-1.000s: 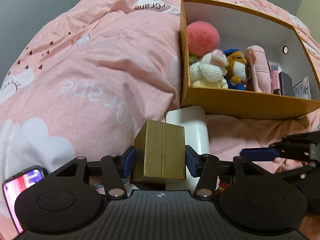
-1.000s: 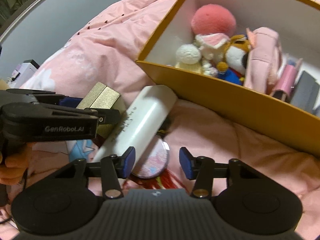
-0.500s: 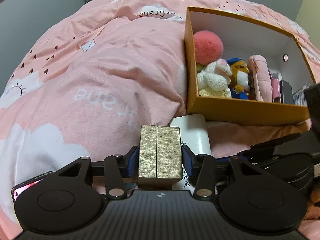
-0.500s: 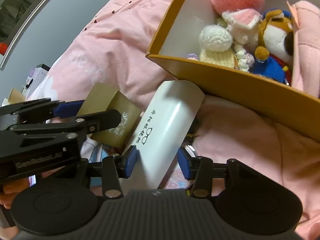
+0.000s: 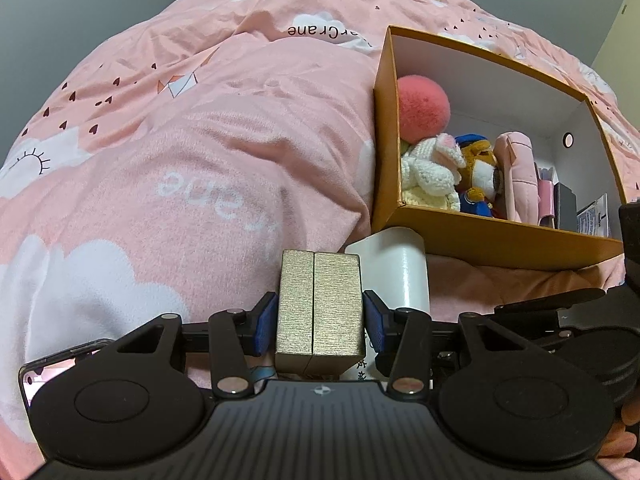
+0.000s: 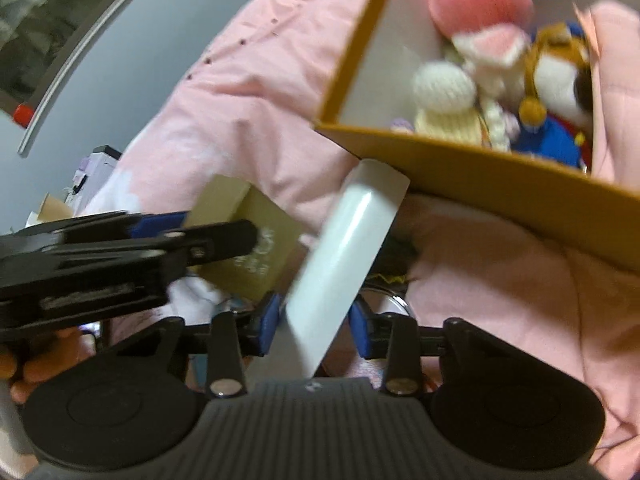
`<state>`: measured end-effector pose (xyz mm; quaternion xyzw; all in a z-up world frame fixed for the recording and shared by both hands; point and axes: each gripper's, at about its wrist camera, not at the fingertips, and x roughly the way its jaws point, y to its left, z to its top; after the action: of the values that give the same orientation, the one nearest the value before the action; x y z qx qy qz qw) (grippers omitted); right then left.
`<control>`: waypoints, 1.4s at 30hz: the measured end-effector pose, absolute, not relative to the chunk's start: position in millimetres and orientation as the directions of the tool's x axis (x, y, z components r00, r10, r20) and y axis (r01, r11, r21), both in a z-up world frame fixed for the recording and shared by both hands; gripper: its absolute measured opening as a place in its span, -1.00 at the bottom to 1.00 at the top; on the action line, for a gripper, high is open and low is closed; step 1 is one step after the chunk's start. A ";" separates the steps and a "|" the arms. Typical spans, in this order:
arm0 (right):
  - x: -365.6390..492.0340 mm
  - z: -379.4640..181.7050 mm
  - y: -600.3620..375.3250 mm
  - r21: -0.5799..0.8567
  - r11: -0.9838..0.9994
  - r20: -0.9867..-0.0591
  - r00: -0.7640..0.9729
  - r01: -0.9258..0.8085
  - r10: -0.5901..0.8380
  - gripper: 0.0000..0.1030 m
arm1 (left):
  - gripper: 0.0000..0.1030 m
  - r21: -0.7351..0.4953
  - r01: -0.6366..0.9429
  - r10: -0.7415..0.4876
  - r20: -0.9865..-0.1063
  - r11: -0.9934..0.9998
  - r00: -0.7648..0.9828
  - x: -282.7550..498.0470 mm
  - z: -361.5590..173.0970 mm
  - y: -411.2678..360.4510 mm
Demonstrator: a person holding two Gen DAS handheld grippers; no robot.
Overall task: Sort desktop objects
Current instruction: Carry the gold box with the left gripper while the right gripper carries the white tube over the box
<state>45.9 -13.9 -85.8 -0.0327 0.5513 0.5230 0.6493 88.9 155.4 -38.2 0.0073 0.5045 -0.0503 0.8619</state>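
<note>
The pink bedspread bears upside-down white lettering, "erCrane" and, partly folded, "ane".

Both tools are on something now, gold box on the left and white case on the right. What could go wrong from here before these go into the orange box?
1. The right tool is closing on the white case near its low end only; the long case may pivot or slip when lifted.
2. The gold box in the left tool sits beside the case; lifting both together could knock them.
3. The orange box already holds plush toys, so room on that side is tight.
</note>
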 end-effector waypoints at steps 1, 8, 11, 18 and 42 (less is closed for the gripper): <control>45.0 -86.4 -11.8 0.532 0.445 -0.750 -0.156 -0.720 0.643 -0.24 | 0.02 -0.036 0.094 -0.078 -0.871 0.995 0.486 88.9 -38.4 155.3; 46.2 -93.9 -3.9 0.549 0.457 -0.749 -0.170 -0.700 0.640 -0.26 | 0.02 -0.053 0.083 -0.087 -0.870 0.995 0.486 89.3 -37.9 157.2; 47.9 -84.3 -12.4 0.557 0.450 -0.740 -0.170 -0.698 0.651 -0.31 | 0.01 -0.081 0.088 -0.114 -0.861 0.993 0.496 87.2 -31.4 158.5; 46.7 -35.4 -44.9 0.499 0.383 -0.722 -0.129 -0.777 0.679 -0.42 | 0.01 -0.100 0.117 -0.149 -0.811 0.988 0.566 77.1 -4.6 148.1; 40.5 82.9 -121.8 -0.068 0.334 -0.796 0.253 -0.940 0.550 -0.49 | 0.01 -0.089 0.358 -0.316 -0.694 0.930 0.647 60.7 40.1 56.4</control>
<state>40.5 -121.8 82.9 -0.2816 0.3464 0.5035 0.7398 60.7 56.4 40.1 0.0279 0.3771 -0.1857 0.9070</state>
